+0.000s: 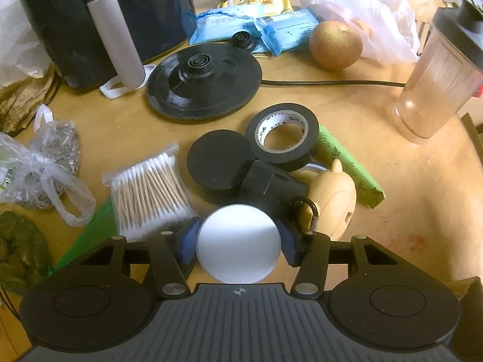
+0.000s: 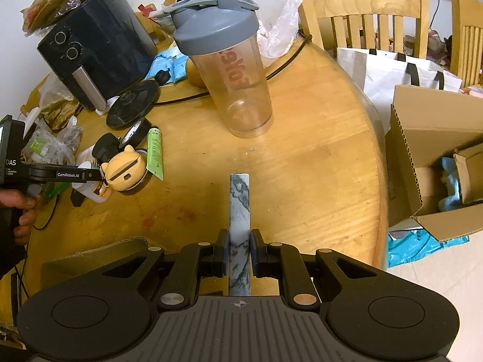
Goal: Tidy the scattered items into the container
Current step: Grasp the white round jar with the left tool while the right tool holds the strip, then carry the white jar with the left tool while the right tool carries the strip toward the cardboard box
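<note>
My left gripper (image 1: 238, 241) is shut on a white bottle with a round silver-rimmed cap (image 1: 238, 242), held above the wooden table. Just beyond it lie a yellow cat-shaped toy (image 1: 332, 199), a black tape roll (image 1: 282, 135), a black round-headed object (image 1: 220, 158), a green stick pack (image 1: 350, 166) and a bag of cotton swabs (image 1: 151, 190). My right gripper (image 2: 238, 253) is shut on a marble-patterned flat bar (image 2: 240, 211), held edge-up over the table. An open cardboard box (image 2: 437, 157) stands off the table's right edge. The left gripper (image 2: 90, 178) and the bottle show at the left.
A black air fryer (image 1: 90, 21), a kettle base (image 1: 205, 81) with its cord, an apple (image 1: 335, 45), blue packets (image 1: 241, 27) and plastic bags fill the far side. A shaker bottle (image 2: 232, 69) stands mid-table. Wooden chairs (image 2: 362, 15) and a white bag (image 2: 392, 69) stand behind.
</note>
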Demonstrator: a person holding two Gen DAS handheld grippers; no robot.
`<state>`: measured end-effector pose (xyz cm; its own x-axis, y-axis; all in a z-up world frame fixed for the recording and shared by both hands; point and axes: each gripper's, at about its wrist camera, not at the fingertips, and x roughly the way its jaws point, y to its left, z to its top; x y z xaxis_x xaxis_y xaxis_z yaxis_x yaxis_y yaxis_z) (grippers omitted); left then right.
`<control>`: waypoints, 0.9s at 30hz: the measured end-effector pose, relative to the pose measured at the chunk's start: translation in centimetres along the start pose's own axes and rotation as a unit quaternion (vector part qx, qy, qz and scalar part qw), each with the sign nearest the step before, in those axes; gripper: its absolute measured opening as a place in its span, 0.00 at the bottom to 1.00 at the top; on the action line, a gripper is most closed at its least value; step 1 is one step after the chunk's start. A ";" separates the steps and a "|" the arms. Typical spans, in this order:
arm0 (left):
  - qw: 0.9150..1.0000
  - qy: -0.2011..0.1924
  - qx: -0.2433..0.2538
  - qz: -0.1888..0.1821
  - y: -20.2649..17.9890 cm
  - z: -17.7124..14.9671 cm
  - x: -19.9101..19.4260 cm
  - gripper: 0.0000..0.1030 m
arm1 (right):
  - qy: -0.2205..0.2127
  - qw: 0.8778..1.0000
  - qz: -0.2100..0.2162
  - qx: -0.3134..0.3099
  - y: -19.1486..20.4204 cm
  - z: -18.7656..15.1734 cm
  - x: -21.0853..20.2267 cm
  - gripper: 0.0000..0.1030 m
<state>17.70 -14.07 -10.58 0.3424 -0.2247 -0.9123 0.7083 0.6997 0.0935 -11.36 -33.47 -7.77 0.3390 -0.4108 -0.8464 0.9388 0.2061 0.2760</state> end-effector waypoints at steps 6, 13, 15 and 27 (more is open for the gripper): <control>1.000 0.001 0.008 0.003 -0.7 -0.1 -1.0 0.51 | -0.001 1.000 0.003 -0.003 0.1 0.2 0.1 0.16; 1.000 0.002 0.011 0.023 -1.3 0.3 -2.8 0.51 | -0.009 1.000 -0.002 0.006 0.3 0.5 0.2 0.16; 0.999 0.002 0.011 0.030 -1.5 0.5 -3.4 0.51 | -0.010 1.000 0.000 0.002 0.5 0.5 0.2 0.16; 0.999 -0.023 0.011 0.035 -3.4 1.9 -7.6 0.51 | -0.018 1.000 0.016 -0.011 0.9 0.7 -0.2 0.16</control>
<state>13.84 -16.01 -3.21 0.4202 -0.2073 -0.8835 0.6943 0.7004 0.1658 -10.55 -33.84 -7.09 0.3719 -0.4353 -0.8198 0.9258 0.2385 0.2934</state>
